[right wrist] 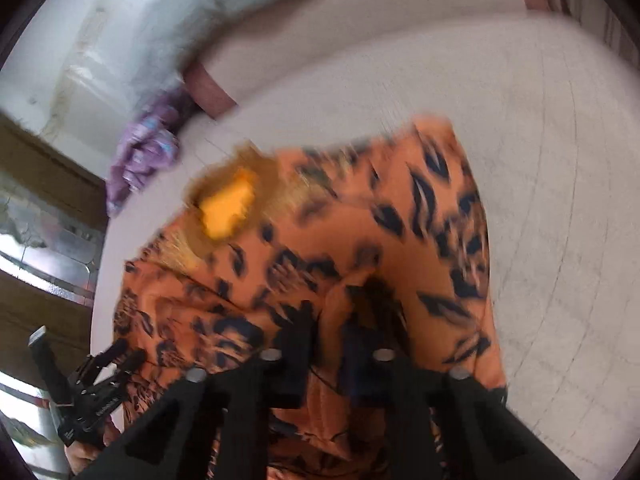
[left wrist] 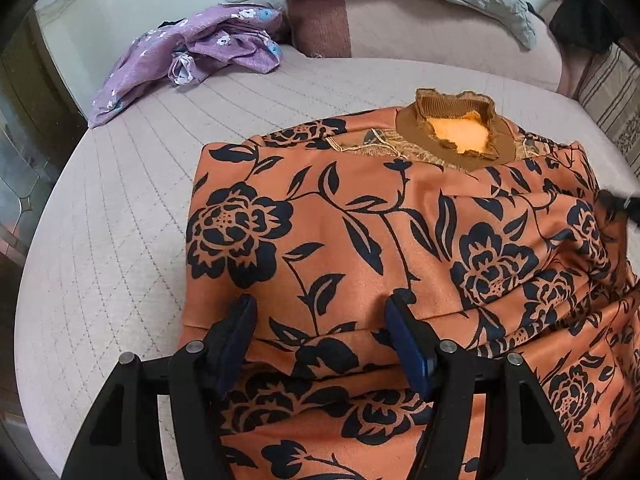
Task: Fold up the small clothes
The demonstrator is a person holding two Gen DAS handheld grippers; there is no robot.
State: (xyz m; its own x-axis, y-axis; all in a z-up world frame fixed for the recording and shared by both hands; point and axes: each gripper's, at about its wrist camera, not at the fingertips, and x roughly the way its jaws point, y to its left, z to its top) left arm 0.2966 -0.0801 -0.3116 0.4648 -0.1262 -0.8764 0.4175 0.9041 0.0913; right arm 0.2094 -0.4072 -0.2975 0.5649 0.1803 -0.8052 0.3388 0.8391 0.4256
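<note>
Orange floral garment (left wrist: 360, 240): smooth cloth, faint satin sheen; ribbed knit collar (left wrist: 456, 132). Bedcover (left wrist: 120, 208): matt quilted cloth. Purple garment (left wrist: 208, 48), upper left: thin cloth. Left gripper (left wrist: 320, 312): matt black plastic, metal pins.

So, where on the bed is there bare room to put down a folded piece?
Free: the bare bed cover left of the orange top, below the purple garment; also the strip between the collar and the pillows. Crowded: the right side, where the orange top lies with both grippers over it.
</note>
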